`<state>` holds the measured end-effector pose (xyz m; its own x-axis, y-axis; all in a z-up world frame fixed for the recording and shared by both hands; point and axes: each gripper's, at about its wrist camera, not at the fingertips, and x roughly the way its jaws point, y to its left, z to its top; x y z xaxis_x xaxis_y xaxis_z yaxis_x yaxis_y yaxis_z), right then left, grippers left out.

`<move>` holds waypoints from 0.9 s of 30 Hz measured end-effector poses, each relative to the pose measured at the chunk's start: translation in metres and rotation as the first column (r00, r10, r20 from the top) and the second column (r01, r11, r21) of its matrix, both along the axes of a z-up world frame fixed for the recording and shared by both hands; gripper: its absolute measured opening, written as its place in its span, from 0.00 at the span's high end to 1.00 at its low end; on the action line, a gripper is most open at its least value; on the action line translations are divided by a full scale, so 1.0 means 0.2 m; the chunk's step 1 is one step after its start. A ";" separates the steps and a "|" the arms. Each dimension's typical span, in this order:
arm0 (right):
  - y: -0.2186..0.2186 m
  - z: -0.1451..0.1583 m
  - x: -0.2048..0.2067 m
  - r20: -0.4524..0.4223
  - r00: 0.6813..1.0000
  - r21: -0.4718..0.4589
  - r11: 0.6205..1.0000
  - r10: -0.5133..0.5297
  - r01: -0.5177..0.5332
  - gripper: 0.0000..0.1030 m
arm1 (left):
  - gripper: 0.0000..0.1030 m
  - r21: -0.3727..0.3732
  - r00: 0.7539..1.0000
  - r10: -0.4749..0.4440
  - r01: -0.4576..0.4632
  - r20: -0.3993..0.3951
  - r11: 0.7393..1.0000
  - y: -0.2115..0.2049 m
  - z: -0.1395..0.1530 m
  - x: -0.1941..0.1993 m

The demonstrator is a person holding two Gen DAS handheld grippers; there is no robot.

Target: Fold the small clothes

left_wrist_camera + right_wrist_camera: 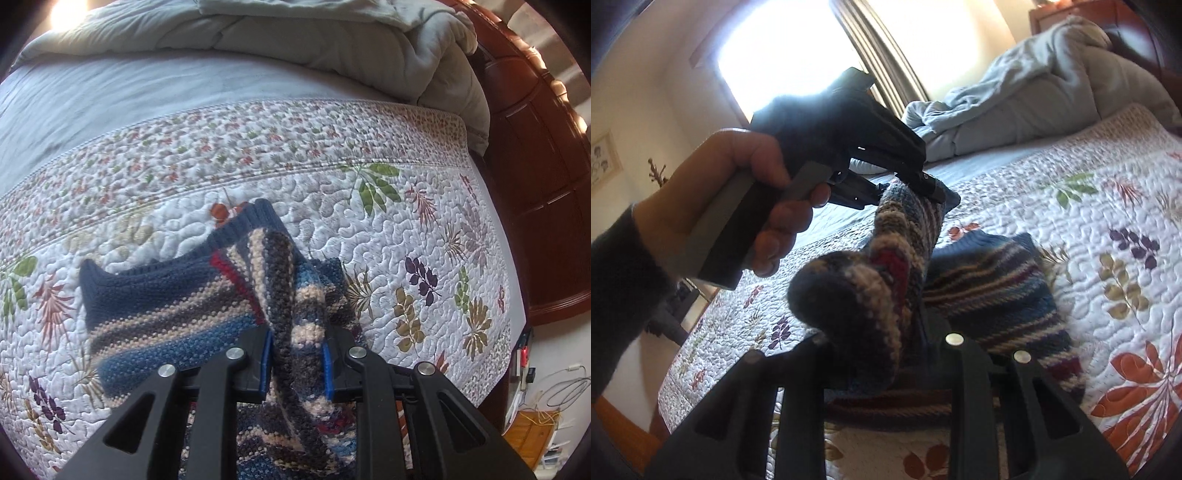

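While a striped knit sweater (170, 314) is lifted partly off the quilt (424, 229), a bunched fold is seen pinched between the blue pads of the left claw (298, 363); the rest hangs to the left, w/ the navy hem near the quilt. From the right-wrist view, a 2nd fold is gripped in the right claw (886, 354), and a hand (738, 206) w/ dark sleeve is shown holding the left claw. Bed: floral quilt, grey duvet (332, 40), wooden headboard (535, 166); bright window (783, 48) behind.
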<state>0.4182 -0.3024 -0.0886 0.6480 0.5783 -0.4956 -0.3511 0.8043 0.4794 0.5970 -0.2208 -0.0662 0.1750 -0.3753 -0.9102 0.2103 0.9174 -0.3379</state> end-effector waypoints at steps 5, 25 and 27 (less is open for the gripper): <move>-0.12 -0.08 0.01 -0.048 0.999 0.047 0.999 -0.026 0.028 0.77 | 0.80 0.045 1.000 -0.021 0.021 -0.003 0.999 -0.13 -0.07 0.01; -0.37 -0.33 0.07 -0.255 0.967 0.156 0.987 0.000 0.041 0.73 | 0.29 0.095 0.996 -0.052 0.045 0.074 0.994 -0.33 -0.15 -0.01; -0.40 -0.36 0.08 -0.293 0.956 0.165 0.985 -0.006 0.056 0.54 | 0.29 0.087 0.993 -0.064 0.055 0.100 0.995 -0.30 -0.08 -0.03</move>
